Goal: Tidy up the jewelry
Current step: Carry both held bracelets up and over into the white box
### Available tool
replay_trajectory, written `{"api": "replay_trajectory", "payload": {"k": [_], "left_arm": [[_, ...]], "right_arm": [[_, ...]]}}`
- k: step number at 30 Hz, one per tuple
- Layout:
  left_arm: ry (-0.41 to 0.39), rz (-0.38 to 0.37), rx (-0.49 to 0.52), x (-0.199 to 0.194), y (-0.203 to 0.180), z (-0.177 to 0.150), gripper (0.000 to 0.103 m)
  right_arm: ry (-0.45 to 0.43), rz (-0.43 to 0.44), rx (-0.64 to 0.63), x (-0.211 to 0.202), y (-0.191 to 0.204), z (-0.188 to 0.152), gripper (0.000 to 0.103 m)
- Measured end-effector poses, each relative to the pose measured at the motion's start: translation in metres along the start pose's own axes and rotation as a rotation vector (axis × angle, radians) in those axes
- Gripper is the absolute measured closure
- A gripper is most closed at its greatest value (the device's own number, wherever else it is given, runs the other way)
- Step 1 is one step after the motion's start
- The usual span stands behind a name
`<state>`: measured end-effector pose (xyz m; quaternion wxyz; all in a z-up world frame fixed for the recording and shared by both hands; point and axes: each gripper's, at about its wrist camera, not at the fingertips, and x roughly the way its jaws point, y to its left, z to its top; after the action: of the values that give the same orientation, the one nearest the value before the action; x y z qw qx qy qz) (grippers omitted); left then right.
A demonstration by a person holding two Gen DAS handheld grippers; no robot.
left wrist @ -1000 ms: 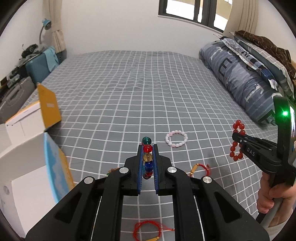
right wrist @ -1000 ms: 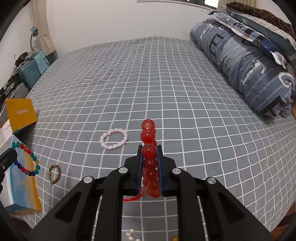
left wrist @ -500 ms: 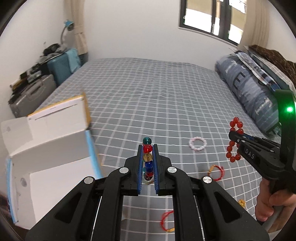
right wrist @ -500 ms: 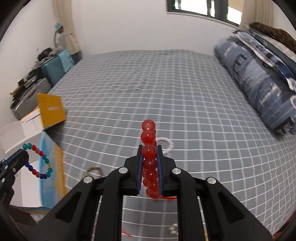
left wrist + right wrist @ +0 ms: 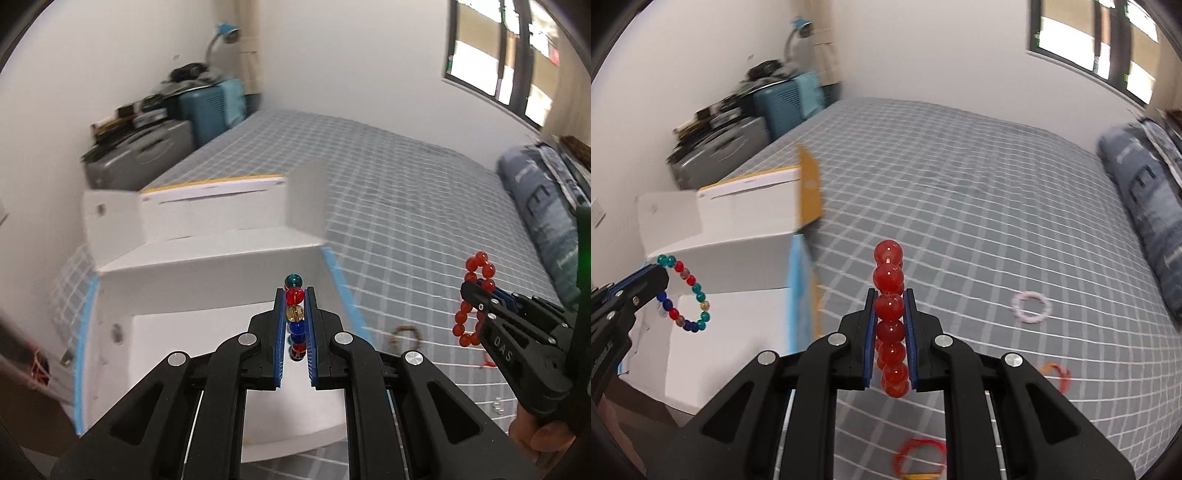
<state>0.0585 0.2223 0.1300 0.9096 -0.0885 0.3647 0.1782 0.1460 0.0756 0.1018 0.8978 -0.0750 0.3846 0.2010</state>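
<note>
My left gripper (image 5: 294, 299) is shut on a multicoloured bead bracelet (image 5: 294, 295) and hangs over the open white cardboard box (image 5: 207, 273). From the right wrist view the same bracelet (image 5: 687, 295) dangles from the left gripper (image 5: 655, 284) in front of the box (image 5: 738, 251). My right gripper (image 5: 889, 306) is shut on a red bead bracelet (image 5: 888, 280) above the grey checked bedspread (image 5: 960, 206), right of the box. In the left wrist view that red bracelet (image 5: 476, 295) hangs from the right gripper (image 5: 476, 295) at the right.
Loose on the bedspread lie a pink bead bracelet (image 5: 1030, 307), a brown bead bracelet (image 5: 405, 332), red cord bracelets (image 5: 919, 456) and an orange one (image 5: 1054, 373). A folded blue quilt (image 5: 543, 206) lines the right side. Suitcases (image 5: 147, 147) stand beyond the bed's left edge.
Both grippers have swung left towards the white box, each still holding its bracelet. The box now fills the left view; the loose bracelets have slid to the right.
</note>
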Motion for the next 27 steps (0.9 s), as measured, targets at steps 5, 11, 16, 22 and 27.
{"api": "replay_trajectory", "payload": {"k": [5,11,16,22,27], "left_arm": [[0.019,0.069,-0.050,0.005,0.052,-0.005,0.094],[0.091,0.130,-0.110,0.028,0.109,-0.025,0.094],[0.152,0.157,-0.138,0.050,0.129,-0.040,0.094],[0.226,0.170,-0.149,0.074,0.138,-0.054,0.094],[0.277,0.168,-0.152,0.088,0.139,-0.061,0.094]], "right_arm": [[0.005,0.062,-0.069,0.012,0.057,0.000,0.090],[0.024,0.117,-0.141,0.039,0.120,-0.011,0.090],[0.049,0.150,-0.173,0.056,0.152,-0.023,0.090],[0.126,0.165,-0.183,0.082,0.164,-0.034,0.090],[0.191,0.164,-0.166,0.103,0.166,-0.039,0.090]]}}
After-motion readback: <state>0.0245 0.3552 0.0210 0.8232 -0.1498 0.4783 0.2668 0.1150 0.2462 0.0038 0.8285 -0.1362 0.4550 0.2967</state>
